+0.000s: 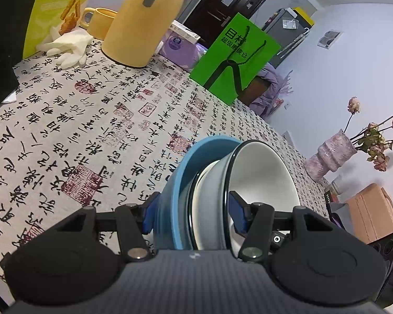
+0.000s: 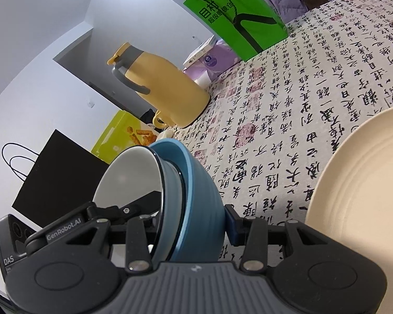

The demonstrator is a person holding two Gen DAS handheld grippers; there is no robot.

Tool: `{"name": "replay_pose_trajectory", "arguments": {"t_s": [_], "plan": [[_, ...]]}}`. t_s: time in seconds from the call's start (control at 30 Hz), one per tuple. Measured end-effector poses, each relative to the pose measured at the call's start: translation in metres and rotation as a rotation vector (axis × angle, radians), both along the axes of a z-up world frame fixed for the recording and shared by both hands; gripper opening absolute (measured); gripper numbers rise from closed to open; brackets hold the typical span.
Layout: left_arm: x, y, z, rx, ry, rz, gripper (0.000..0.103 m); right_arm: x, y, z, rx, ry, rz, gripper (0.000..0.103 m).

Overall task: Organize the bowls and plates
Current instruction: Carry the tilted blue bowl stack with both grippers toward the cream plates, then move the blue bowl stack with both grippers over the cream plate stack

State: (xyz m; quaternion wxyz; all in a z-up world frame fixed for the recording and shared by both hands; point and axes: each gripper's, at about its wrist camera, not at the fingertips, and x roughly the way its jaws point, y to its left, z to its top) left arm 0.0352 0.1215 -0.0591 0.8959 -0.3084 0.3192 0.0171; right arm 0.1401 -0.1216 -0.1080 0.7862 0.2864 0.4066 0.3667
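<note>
You have both claws clenched on the nested bowls [image 1: 209, 183], left gripper [image 1: 194, 214] and right gripper [image 2: 194, 225] on opposite rims, stack held off the cloth, cream plate [image 2: 359, 183] at lower right of the right view, "GenRobot.AI" on the left gripper's body there.

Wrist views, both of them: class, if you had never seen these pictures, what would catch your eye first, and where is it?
First, the nested bowls, a blue one outside and a white-lined one inside, tipped on edge and clamped from both sides by the left gripper and right gripper. Next, the calligraphy tablecloth beneath, the yellow jug at its far end, and the cream plate at the right in the right wrist view.
</note>
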Motion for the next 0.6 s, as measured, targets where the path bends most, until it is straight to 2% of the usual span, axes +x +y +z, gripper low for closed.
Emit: {"name": "replay_pose_trajectory", "arguments": {"t_s": [0.6], "plan": [[0.002,-0.026,0.006,0.009,-0.011,-0.032,0.055,-0.008,-0.028,0.007,0.011,-0.014,-0.033,0.042]]}}
